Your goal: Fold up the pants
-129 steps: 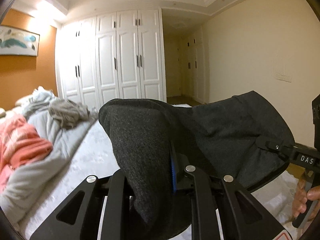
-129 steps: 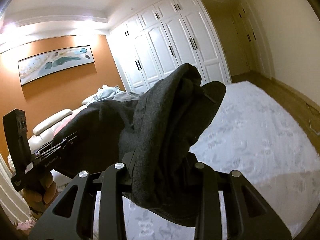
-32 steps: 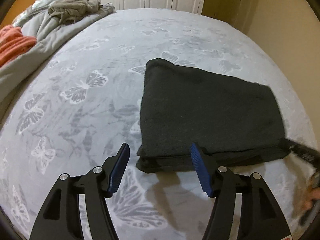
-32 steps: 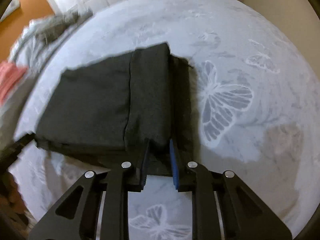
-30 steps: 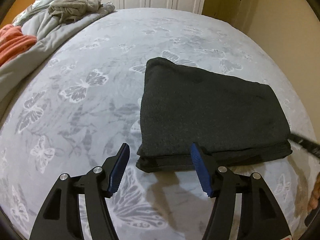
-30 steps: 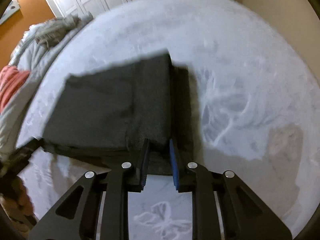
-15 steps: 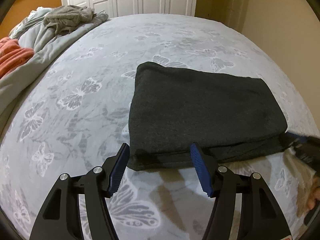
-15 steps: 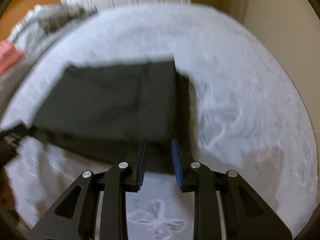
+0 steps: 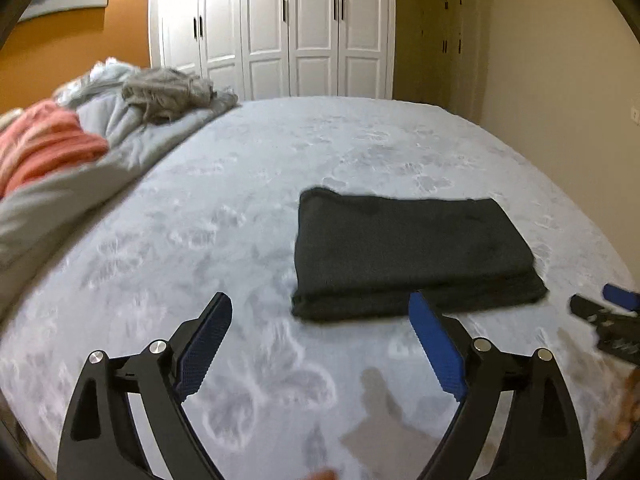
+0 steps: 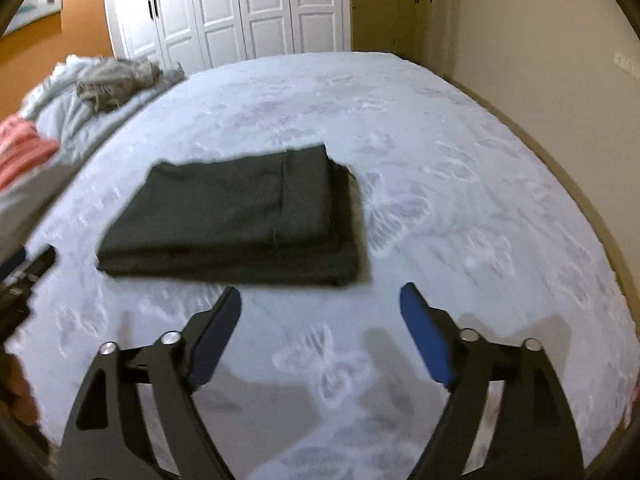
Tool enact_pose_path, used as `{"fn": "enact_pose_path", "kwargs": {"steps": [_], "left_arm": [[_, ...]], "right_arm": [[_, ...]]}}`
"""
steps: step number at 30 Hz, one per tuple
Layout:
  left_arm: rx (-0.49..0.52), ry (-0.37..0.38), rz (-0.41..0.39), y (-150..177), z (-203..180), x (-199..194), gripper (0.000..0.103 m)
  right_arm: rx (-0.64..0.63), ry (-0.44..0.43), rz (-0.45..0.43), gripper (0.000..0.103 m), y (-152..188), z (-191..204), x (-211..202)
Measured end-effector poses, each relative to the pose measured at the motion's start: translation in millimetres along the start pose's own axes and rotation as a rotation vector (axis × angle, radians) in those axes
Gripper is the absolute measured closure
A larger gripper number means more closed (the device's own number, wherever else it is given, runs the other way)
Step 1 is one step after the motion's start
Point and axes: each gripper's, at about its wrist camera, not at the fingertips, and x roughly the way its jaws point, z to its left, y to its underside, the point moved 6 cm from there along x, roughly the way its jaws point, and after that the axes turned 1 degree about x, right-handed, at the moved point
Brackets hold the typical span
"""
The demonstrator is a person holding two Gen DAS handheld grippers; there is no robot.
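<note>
Folded pants point(image 9: 412, 248) lie free; both claws (left point(image 9: 320, 312), right point(image 10: 320, 304)) spread; grey bedding point(image 9: 120, 128) far-left.

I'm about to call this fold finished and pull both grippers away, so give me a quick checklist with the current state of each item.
1. Left gripper open, holding nothing: ok.
2. Right gripper open, holding nothing: ok.
3. Dark pants lie folded in a flat stack on the bedspread: ok.
4. Both grippers apart from the pants: ok, bedspread shows between the pads and the near edge in both views.
5. Stack edges aligned: not ok, a lower layer sticks out along the right side.
6. Pants apart from the grey clothes and pink fabric: ok.
</note>
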Motion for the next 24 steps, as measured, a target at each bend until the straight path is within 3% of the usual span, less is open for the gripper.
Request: {"fn": "enact_pose_path", "kwargs": {"steps": [4, 8, 24], "left_arm": [[-0.055, 0.002, 0.035, 27, 7, -3, 0.016], [-0.052, -0.05, -0.001, 39, 12, 4, 0.016], [0.021, -0.066, 0.044, 72, -2, 39, 0.016]], "right_arm": [[-0.012, -0.007, -0.041, 0.022, 11, 5, -4], [0.001, 0.006, -0.089, 0.017, 19, 0, -5], [-0.022, 0.009, -0.062, 0.017, 56, 3, 28]]}}
